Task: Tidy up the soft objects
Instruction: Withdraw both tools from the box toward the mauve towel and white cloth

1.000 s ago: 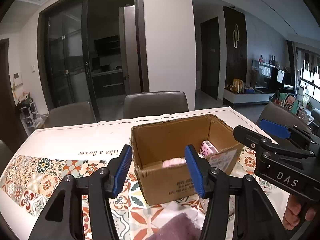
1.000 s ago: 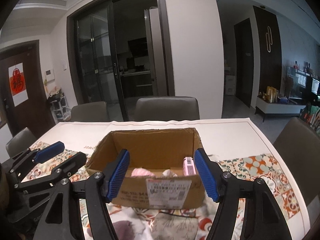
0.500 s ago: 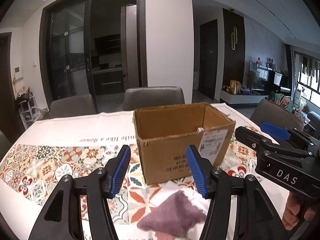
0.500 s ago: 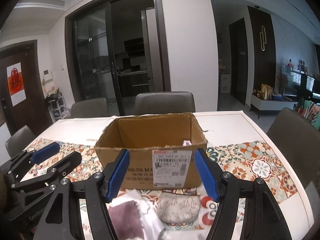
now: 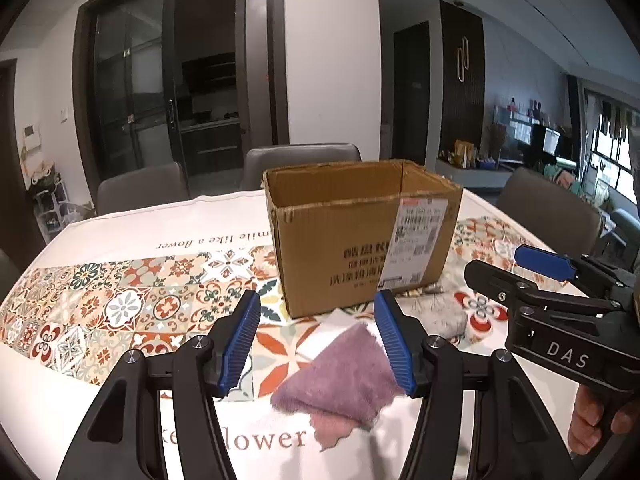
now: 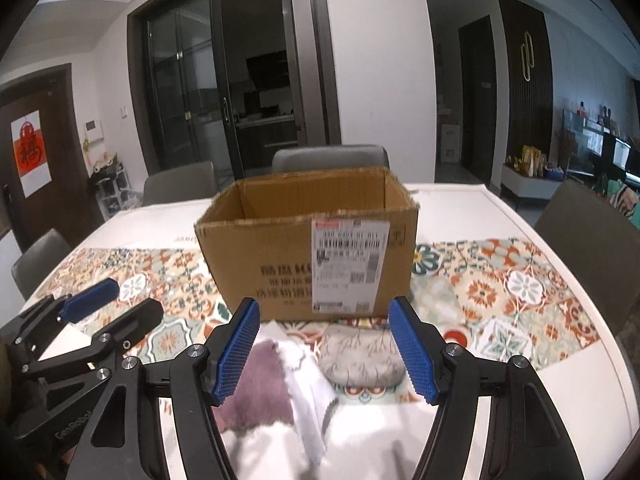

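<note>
Soft objects are what we have to sort, and three lie on the patterned tablecloth (image 5: 120, 312) just in front of the open brown cardboard box (image 6: 308, 256), toward our near edge of the table. Going from largest to smallest: the box stands upright with its shipping label facing us, and from this low angle we cannot see what, if anything, is inside it. Next comes the fuzzy mauve-purple cloth (image 5: 344, 376), folded into a rough triangle; we judge it light, limp and non-slippery, best pinched at a raised corner or folded edge. Touching it is a thin white cloth (image 6: 308, 396), probably very light and floppy, so we would grab a bunched fold and not a flat part. The small grey pouch with a branch print (image 6: 360, 356) looks padded and squashy; a grip across its middle should hold. Our left gripper (image 5: 316, 344) hovers spread wide over the purple cloth, holding nothing, and our right gripper (image 6: 324, 354) is likewise spread and empty above the white cloth and the pouch.
</note>
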A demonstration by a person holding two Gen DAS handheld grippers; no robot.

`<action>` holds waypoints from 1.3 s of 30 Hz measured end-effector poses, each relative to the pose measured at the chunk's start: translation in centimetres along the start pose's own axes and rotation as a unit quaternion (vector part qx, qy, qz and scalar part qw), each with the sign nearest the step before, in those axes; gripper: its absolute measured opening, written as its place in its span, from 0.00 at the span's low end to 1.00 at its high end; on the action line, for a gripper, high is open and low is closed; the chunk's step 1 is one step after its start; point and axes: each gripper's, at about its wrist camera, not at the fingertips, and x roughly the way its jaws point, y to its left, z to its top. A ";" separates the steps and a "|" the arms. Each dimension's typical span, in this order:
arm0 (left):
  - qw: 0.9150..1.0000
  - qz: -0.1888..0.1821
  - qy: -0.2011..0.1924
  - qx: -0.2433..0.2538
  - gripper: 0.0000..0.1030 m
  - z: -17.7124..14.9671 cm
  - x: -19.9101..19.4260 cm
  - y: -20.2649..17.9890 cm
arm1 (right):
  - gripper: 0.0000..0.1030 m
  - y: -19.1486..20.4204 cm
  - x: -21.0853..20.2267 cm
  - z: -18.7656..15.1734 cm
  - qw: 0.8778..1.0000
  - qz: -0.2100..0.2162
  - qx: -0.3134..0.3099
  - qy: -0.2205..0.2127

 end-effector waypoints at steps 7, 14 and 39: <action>1.000 -0.008 0.024 0.002 0.58 -2.3 0.4 -0.2 | 0.66 0.2 0.8 -2.5 0.999 0.003 -0.008 0.036; 0.999 -0.016 0.040 0.001 0.60 -3.8 1.4 -0.1 | 0.66 0.3 1.8 -4.0 0.998 0.011 -0.008 0.063; 0.992 -0.020 0.121 -0.006 0.60 -6.3 8.6 0.4 | 0.56 -1.3 8.6 -6.7 0.990 0.016 0.023 0.136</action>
